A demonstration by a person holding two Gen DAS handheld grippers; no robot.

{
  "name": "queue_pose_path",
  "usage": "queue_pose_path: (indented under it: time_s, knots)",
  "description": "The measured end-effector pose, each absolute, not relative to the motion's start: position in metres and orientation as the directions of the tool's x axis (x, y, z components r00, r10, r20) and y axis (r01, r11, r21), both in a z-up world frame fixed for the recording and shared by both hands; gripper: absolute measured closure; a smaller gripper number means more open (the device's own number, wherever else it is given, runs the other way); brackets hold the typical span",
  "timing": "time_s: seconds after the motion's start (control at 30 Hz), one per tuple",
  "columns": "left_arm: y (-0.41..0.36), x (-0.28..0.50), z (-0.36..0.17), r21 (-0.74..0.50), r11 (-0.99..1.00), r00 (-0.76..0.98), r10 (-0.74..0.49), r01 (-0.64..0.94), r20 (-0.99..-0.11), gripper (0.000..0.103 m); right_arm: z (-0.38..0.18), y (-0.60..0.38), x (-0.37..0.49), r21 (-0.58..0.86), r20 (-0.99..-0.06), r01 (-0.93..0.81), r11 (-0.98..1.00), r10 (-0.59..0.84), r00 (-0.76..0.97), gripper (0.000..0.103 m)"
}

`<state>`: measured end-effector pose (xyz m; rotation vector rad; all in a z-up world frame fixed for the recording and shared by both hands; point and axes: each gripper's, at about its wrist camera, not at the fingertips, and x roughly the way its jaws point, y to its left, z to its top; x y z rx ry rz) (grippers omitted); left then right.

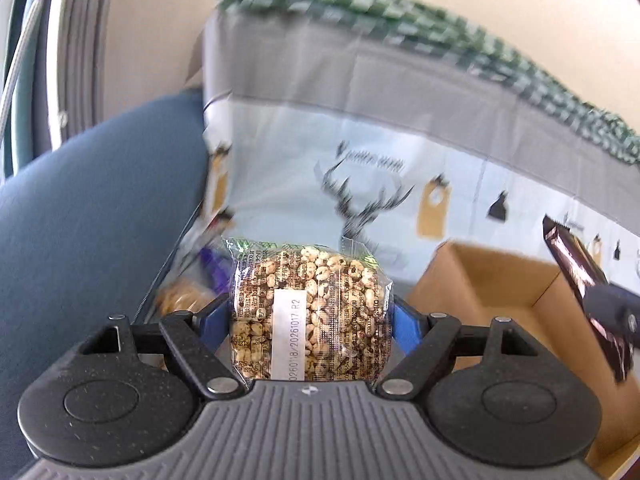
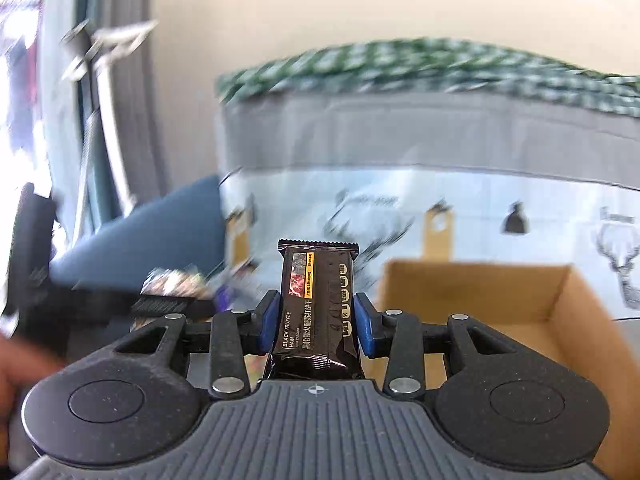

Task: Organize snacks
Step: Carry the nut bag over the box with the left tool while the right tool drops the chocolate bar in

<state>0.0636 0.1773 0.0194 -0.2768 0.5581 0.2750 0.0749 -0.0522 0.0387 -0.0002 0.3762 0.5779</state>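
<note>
Your left gripper (image 1: 310,316) pinches puffed-grain pack (image 1: 308,312) | right gripper (image 2: 316,320) pinches cracker bar (image 2: 316,304) | deer-print tablecloth (image 1: 400,152) ahead, cardboard box (image 2: 480,296) front-right, blue cushion (image 1: 100,200) left

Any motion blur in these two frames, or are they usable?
Left wrist: cloth and box smeared, held puffed-grain pack sharp. Right wrist: background blurred, worst at left edge; dark cracker bar crisp, its label readable. Both show fisheye bending.

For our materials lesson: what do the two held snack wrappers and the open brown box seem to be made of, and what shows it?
Clear puffed-grain snack pack: thin transparent plastic film, glossy; the grains show through.
Dark black-truffle cracker wrapper: opaque glossy film, perhaps plastic or foil-lined; crimped, serrated ends.
Open brown box: apparently cardboard, matte tan with thin flat walls.
</note>
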Motion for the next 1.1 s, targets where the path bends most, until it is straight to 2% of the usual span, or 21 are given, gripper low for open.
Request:
queue_pose_path:
  time_s: [0.1, 0.2, 0.37, 0.47, 0.6, 0.77, 1.1]
  knots:
    - [0.151, 0.08, 0.037, -0.152, 0.94, 0.832, 0.186, -0.305, -0.522, 0.019, 0.052, -0.076, 0.096, 0.101, -0.317, -0.475, 0.874, 0.481, 0.818, 0.062]
    - [0.129, 0.096, 0.047, -0.183, 0.944, 0.849, 0.148, -0.274, -0.508, 0.019, 0.05, -0.1, 0.111, 0.102, -0.308, -0.391, 0.915, 0.402, 0.862, 0.062]
    - [0.091, 0.1, 0.036, -0.168, 0.969, 0.875, 0.078, -0.179, -0.478, 0.019, 0.029, -0.132, 0.126, 0.119, -0.382, -0.291, 0.949, 0.314, 0.869, 0.062]
    - [0.075, 0.109, 0.026, -0.181, 0.975, 0.855, 0.018, -0.13, -0.519, 0.019, 0.024, -0.14, 0.133, 0.088, -0.386, -0.288, 0.954, 0.299, 0.873, 0.062]
    - [0.063, 0.122, 0.025, -0.162, 0.981, 0.871, 0.01, -0.103, -0.491, 0.019, 0.016, -0.152, 0.137, 0.052, -0.394, -0.272, 0.961, 0.271, 0.879, 0.062]
    - [0.055, 0.133, 0.021, -0.206, 0.975, 0.866, -0.033, -0.081, -0.499, 0.019, 0.01, -0.167, 0.145, 0.067, -0.419, -0.234, 0.97, 0.24, 0.876, 0.062]
    - [0.037, 0.135, 0.022, -0.208, 0.978, 0.874, -0.095, -0.007, -0.476, 0.019, 0.007, -0.16, 0.15, 0.046, -0.418, -0.246, 0.968, 0.242, 0.876, 0.062]
